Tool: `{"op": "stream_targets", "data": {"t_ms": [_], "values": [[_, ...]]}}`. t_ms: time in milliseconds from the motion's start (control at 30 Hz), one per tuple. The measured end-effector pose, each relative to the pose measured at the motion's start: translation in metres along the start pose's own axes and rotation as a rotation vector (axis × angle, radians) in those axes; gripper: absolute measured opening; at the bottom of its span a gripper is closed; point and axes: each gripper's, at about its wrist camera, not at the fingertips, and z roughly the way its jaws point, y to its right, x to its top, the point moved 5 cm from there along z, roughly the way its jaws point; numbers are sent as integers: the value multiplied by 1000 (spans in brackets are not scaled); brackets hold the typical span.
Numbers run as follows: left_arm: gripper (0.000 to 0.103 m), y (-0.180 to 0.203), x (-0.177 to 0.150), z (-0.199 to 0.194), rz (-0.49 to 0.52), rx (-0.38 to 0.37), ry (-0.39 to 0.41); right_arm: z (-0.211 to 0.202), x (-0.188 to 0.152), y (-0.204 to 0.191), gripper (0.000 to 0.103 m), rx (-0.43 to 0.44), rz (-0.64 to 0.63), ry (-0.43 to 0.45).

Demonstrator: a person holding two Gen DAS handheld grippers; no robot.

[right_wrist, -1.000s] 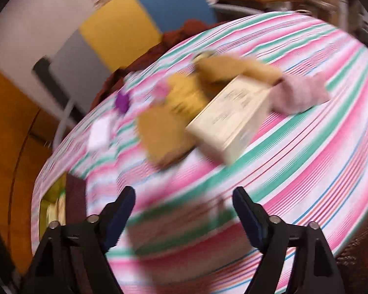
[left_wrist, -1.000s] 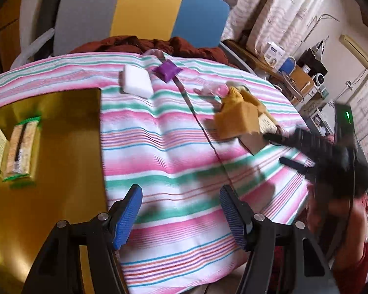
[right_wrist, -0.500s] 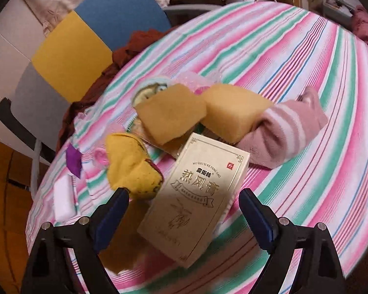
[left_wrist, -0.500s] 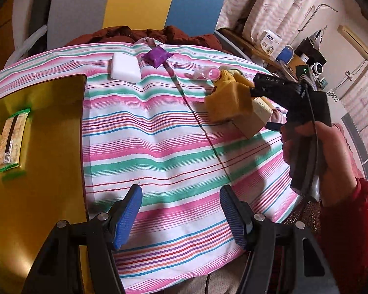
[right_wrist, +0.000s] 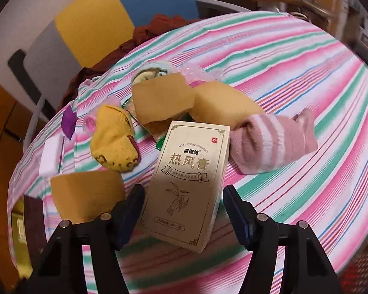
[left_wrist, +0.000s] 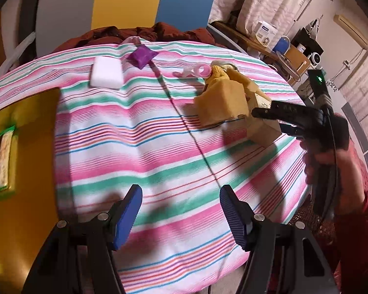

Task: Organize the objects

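Left wrist view: the left gripper (left_wrist: 180, 207) hangs over the striped tablecloth (left_wrist: 159, 152) with its blue fingers (left_wrist: 127, 214) standing well apart and nothing between them. Taking the cream box (left_wrist: 262, 122) as the landmark, the right gripper (left_wrist: 269, 120) reaches in from the right of it, its black fingers on either side of the box, held by a hand (left_wrist: 323, 164) in a red sleeve. A yellow sponge (left_wrist: 222, 105) lies just left of the box, touching it. A pink plastic clip (left_wrist: 198, 70) is beyond the sponge. Well to the left and farther back lie a white block (left_wrist: 107, 76) and a purple packet (left_wrist: 143, 55). Far left, a yellow tray (left_wrist: 32, 171) holds a green-edged snack packet (left_wrist: 0, 161).

Right wrist view: the box (right_wrist: 187, 181) lies flat on the cloth, its near end between the right gripper's fingers (right_wrist: 132, 216). The jaws are closing around it; gaps show on both sides, so the pads do not press it. A pink striped sock (right_wrist: 269, 144) touches the box's far right corner. A yellow sock (right_wrist: 114, 144) lies to its left. One sponge (right_wrist: 85, 196) sits beside the left finger, two more (right_wrist: 164, 99) beyond the box's far end.
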Motion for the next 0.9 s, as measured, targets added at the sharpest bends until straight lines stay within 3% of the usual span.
{"op": "stream_targets", "data": {"t_ms": [100,167,333,567,700,900], "values": [[67,9,8,11,-1,-14,-15,1,-7,4,67,24,-17,27],[67,17,15,16,5,-20,-18,5,-10,9,67,27,14,-10],[67,42,52,26,20,-22,12,6,-8,26,57,10,53,-13],[67,79,100,58,49,-24,16,5,-6,32,56,19,66,-8],[67,72,106,79,32,18,-6,4,-4,29,55,7,50,-3],[67,40,93,69,-26,-21,20,4,-2,29,54,19,53,-1]]}}
